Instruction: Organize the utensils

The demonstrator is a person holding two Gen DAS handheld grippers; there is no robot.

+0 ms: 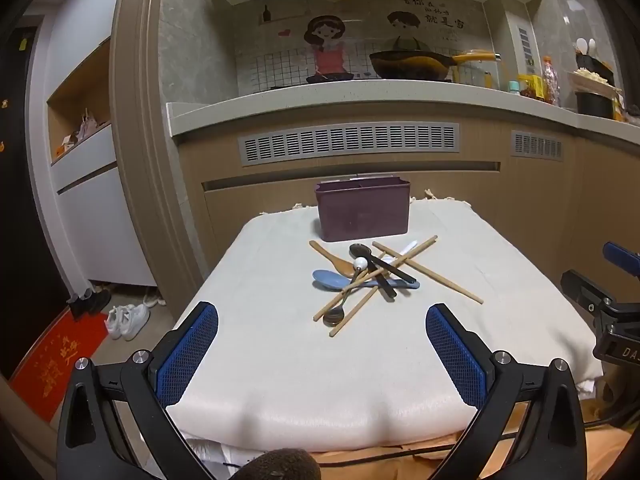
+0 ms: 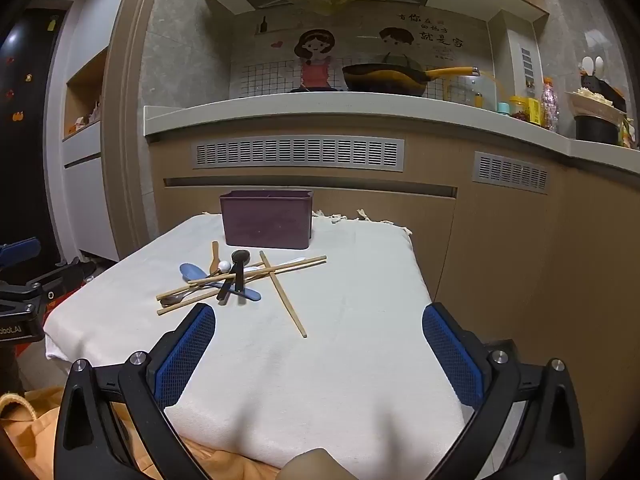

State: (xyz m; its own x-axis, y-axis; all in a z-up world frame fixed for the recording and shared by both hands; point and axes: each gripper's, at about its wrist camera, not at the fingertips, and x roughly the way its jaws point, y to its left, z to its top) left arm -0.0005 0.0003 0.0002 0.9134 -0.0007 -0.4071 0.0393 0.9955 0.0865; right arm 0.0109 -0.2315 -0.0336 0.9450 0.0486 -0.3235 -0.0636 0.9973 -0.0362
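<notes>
Wooden chopsticks (image 1: 428, 270) cross smooth spoons on woven cloth (image 1: 280, 360); each hand-held gripper (image 1: 322, 320) (image 2: 319, 318) gapes, empty.

Both wrist cameras sit low at the near edge of the cloth-covered bench (image 1: 280, 360), facing the kitchen cabinets. The left view looks straight at the utensil pile (image 1: 372, 280) and purple caddy (image 1: 363, 212); the right view stands further right, perhaps slightly nearer. Both share pile, caddy and wok (image 2: 384, 78)
</notes>
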